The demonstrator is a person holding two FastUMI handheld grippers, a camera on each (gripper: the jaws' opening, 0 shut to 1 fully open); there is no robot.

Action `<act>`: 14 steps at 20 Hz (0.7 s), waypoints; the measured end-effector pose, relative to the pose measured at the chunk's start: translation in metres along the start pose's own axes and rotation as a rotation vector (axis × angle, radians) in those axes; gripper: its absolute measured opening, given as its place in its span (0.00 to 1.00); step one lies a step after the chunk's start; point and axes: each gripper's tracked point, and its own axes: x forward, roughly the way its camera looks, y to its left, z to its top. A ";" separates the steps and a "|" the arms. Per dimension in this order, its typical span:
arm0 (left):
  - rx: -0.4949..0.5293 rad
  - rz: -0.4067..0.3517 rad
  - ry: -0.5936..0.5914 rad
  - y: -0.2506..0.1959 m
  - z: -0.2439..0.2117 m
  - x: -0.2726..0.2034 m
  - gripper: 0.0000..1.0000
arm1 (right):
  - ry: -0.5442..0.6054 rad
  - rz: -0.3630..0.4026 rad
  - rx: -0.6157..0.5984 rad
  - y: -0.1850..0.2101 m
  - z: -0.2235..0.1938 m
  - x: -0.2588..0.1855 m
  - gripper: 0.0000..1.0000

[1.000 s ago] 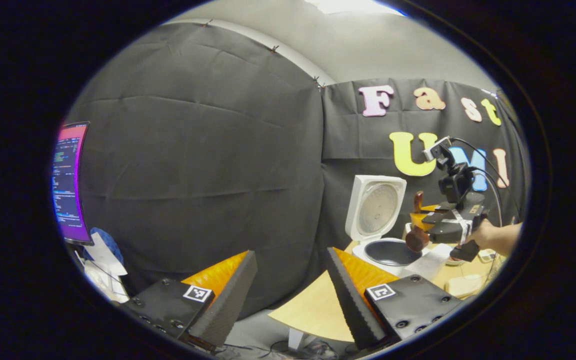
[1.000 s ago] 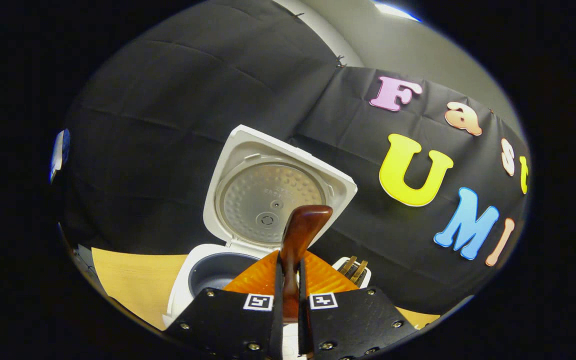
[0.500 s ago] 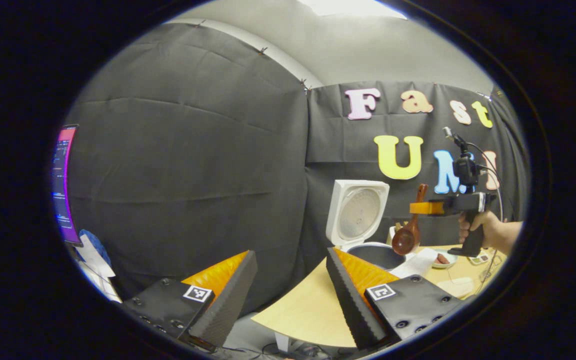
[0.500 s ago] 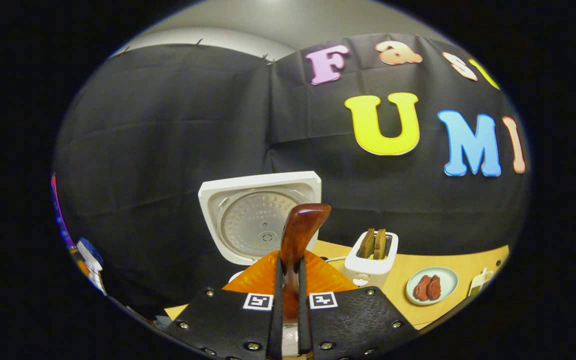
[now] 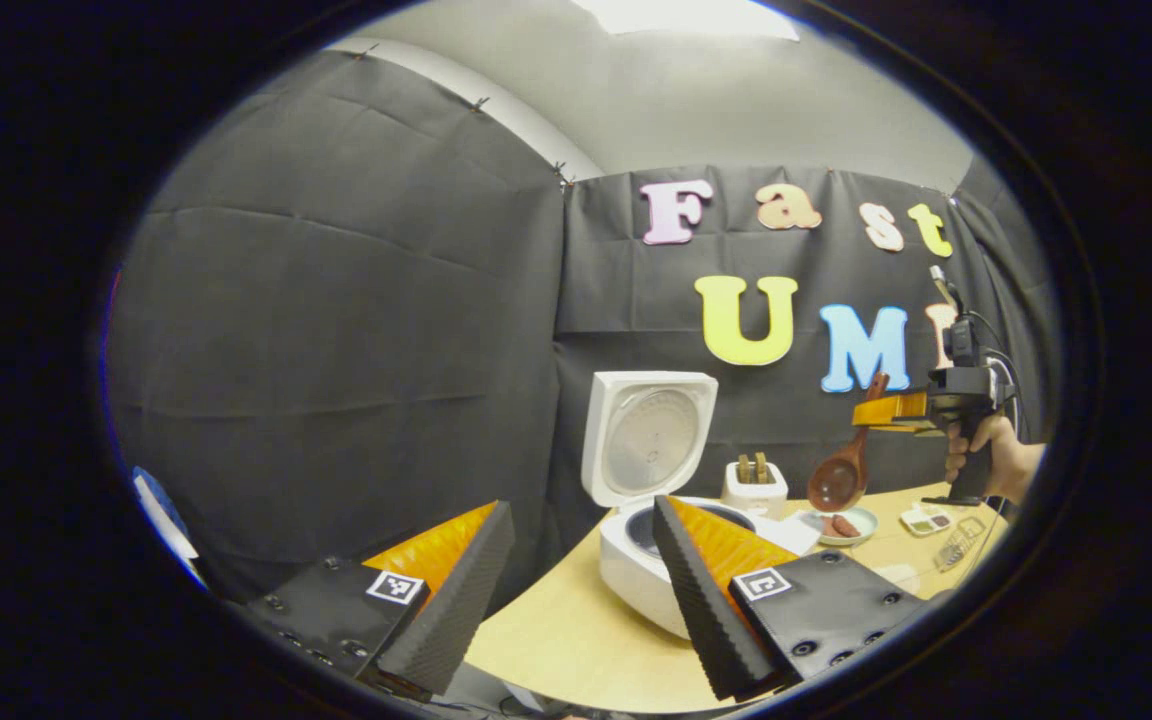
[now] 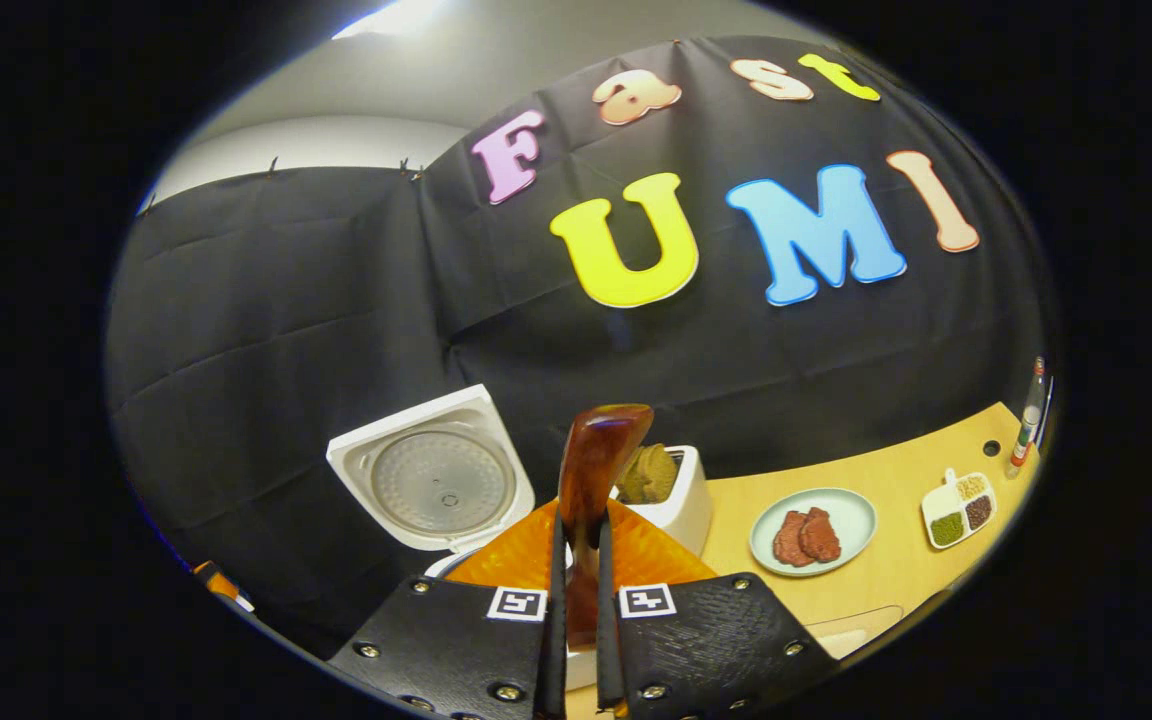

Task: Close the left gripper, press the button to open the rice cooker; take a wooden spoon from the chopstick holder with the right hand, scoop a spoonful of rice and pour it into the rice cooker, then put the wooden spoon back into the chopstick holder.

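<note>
1. Wooden spoon (image 6: 591,480) is clamped by its handle between the right gripper (image 6: 576,650) fingers, above the table (image 6: 896,560).
2. Left gripper (image 5: 576,600) hangs spread wide, holding nothing.
3. Rice cooker (image 5: 636,560) sits beyond, lid (image 6: 431,470) raised.

Glossy dark wooden spoon (image 6: 596,470), smooth white plastic rice cooker (image 5: 641,570), matt pale wood table (image 5: 576,640).
</note>
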 end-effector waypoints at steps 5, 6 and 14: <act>0.009 -0.070 -0.001 -0.055 0.006 0.013 0.95 | -0.018 -0.101 0.052 -0.059 0.015 -0.039 0.12; 0.010 -0.084 -0.002 -0.067 0.008 0.016 0.95 | -0.021 -0.120 0.056 -0.071 0.016 -0.045 0.12; 0.010 -0.173 -0.004 -0.144 0.007 0.018 0.95 | -0.045 -0.292 0.093 -0.174 0.022 -0.109 0.12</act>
